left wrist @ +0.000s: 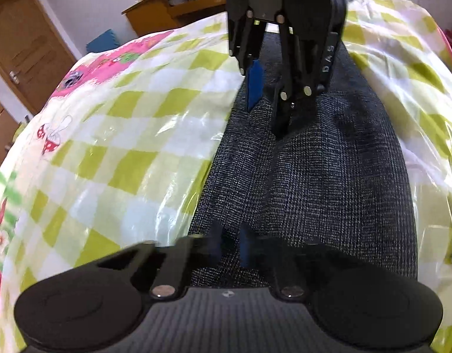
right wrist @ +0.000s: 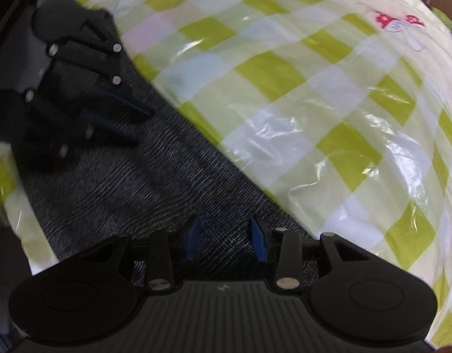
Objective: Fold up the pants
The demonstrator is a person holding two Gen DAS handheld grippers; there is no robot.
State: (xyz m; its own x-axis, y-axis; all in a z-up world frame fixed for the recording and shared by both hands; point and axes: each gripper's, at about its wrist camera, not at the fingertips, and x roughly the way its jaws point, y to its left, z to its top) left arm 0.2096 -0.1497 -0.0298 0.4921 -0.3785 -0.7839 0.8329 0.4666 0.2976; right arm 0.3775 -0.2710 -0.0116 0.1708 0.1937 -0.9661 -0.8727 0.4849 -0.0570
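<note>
Dark speckled grey pants lie stretched out in a long strip across a green-and-white checked bed cover. My left gripper sits low over the near part of the pants, its blue pads close together with fabric between them. At the far end my right gripper points down onto the pants with its jaws apart. In the right wrist view the right gripper hangs open just above the pants near their edge. The left gripper shows blurred at upper left, tips on the cloth.
The bed cover is glossy, wrinkled plastic with mushroom prints, spreading wide on both sides of the pants. Beyond the bed stand a wooden door, a wooden desk with clutter, and a blue foam mat.
</note>
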